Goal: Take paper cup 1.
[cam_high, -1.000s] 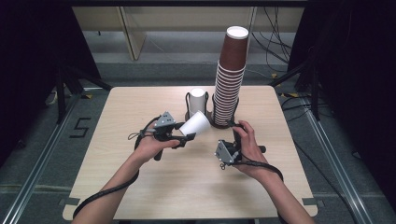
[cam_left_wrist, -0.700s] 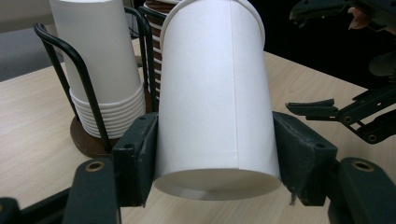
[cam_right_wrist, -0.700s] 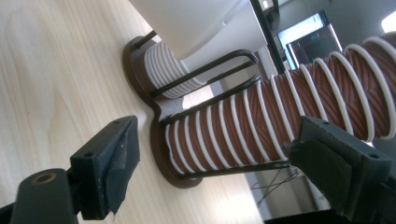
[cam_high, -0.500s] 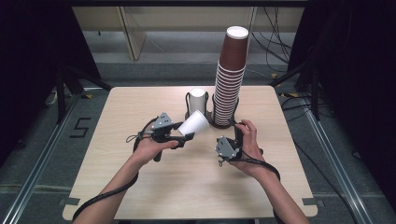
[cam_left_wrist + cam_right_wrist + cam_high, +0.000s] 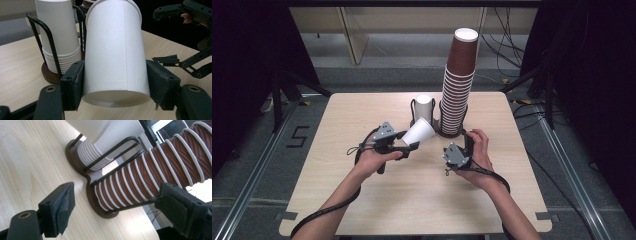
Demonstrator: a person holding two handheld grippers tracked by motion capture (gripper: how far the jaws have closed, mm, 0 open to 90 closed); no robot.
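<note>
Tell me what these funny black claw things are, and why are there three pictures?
A person sits at a wooden table and holds a grabbing tool in each hand. Each tool has two black jaws that squeeze together, like tongs. One picture comes from a camera above the table. The other two come from small cameras riding on the tools, so you look right along the jaws. The left gripper is squeezing a white paper cup, tipped on its side. The right gripper is open and holds nothing; it points at a tall stack of brown cups. Beside that stands a shorter stack of white cups, both in a black wire holder.
</note>
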